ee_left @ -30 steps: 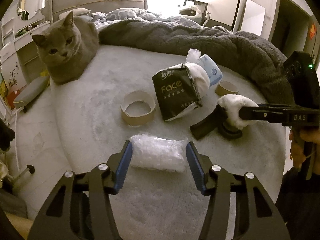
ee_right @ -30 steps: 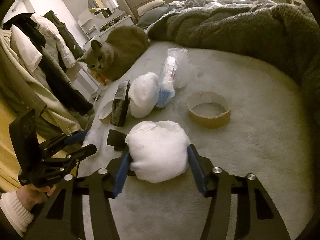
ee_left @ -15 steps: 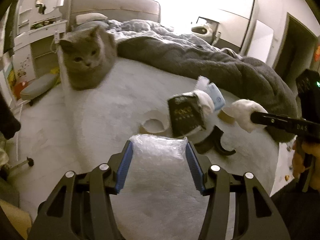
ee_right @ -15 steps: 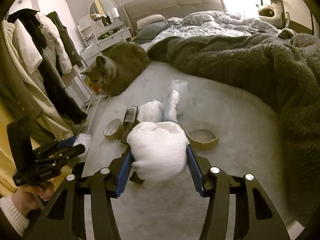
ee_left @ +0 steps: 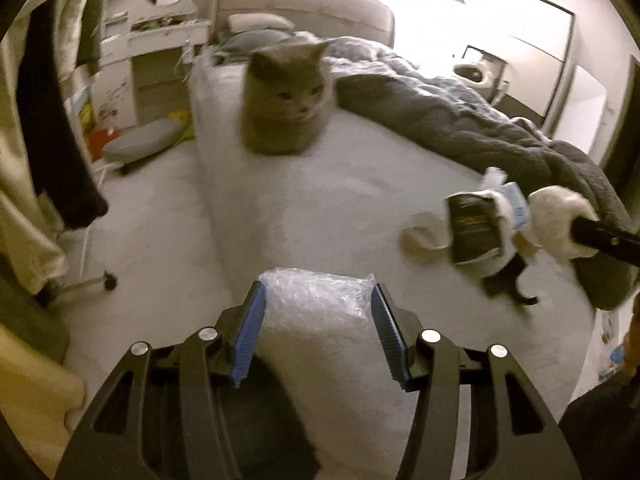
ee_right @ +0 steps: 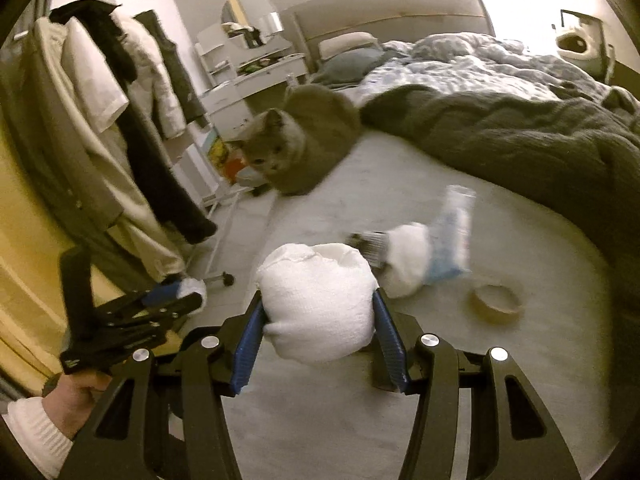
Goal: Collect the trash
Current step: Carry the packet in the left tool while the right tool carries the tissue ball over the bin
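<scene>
My left gripper (ee_left: 318, 300) is shut on a clear bubble-wrap packet (ee_left: 316, 300), lifted above the pale fluffy bed cover (ee_left: 340, 208). My right gripper (ee_right: 318, 312) is shut on a white wad of cloth or tissue (ee_right: 316, 304), also held off the bed. In the left wrist view that white wad (ee_left: 560, 220) shows at the right on the tip of the right gripper. Still lying on the cover are a black tissue pack (ee_left: 474, 228), another white wad (ee_right: 408, 264), a blue-and-clear plastic wrapper (ee_right: 452, 236) and two cardboard tape rings (ee_right: 496, 304) (ee_left: 424, 236).
A grey cat (ee_left: 286, 100) sits on the bed's far left corner, facing me. A dark grey blanket (ee_right: 520, 148) covers the right side of the bed. Clothes hang on a rack (ee_right: 120, 120) to the left, over pale floor with a wheeled stand (ee_left: 108, 280).
Both grippers have lifted their loads off the bed cover and swung left and back. The remaining trash now looks smaller and farther right; the cat sits nearer the centre of the left view.
</scene>
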`<state>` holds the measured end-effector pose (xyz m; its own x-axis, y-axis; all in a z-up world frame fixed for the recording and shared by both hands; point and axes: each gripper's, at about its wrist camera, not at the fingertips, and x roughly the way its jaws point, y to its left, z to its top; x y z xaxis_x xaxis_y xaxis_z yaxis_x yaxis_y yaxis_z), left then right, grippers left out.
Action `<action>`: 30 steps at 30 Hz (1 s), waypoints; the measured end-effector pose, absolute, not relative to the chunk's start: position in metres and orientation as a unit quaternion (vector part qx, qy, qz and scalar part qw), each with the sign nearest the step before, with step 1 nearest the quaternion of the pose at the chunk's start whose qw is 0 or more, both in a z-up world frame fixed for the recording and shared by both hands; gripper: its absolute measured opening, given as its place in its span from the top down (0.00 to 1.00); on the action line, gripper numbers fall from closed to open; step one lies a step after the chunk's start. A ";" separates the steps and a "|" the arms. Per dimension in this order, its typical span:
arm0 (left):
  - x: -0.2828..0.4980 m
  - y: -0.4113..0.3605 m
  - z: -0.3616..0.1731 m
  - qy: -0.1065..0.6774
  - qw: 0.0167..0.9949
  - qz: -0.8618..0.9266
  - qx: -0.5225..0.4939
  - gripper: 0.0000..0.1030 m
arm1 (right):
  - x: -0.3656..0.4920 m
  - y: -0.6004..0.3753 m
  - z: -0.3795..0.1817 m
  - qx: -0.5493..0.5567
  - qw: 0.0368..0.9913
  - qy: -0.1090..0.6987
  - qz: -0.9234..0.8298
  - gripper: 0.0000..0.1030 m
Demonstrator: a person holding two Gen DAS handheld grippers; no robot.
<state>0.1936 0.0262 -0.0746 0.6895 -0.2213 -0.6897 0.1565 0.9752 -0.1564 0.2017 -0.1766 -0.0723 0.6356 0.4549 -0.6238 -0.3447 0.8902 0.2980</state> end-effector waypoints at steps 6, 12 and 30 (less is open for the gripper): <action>0.193 0.064 -0.092 0.406 0.910 -0.065 -0.051 0.45 | 0.204 -0.135 -0.071 0.062 0.893 0.370 0.248 0.47; 0.190 0.096 -0.118 0.442 0.896 -0.029 -0.043 0.45 | 0.204 -0.087 -0.075 0.035 0.881 0.381 0.277 0.47; 0.164 0.169 -0.212 0.586 0.799 -0.009 -0.130 0.42 | 0.202 0.023 -0.115 -0.029 0.834 0.439 0.334 0.47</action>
<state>0.1640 0.1691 -0.2117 0.3120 -0.1657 -0.9355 -0.1384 0.9662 -0.2173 0.2019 0.0228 -0.1145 0.3917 0.5306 -0.7517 -0.5824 0.7755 0.2439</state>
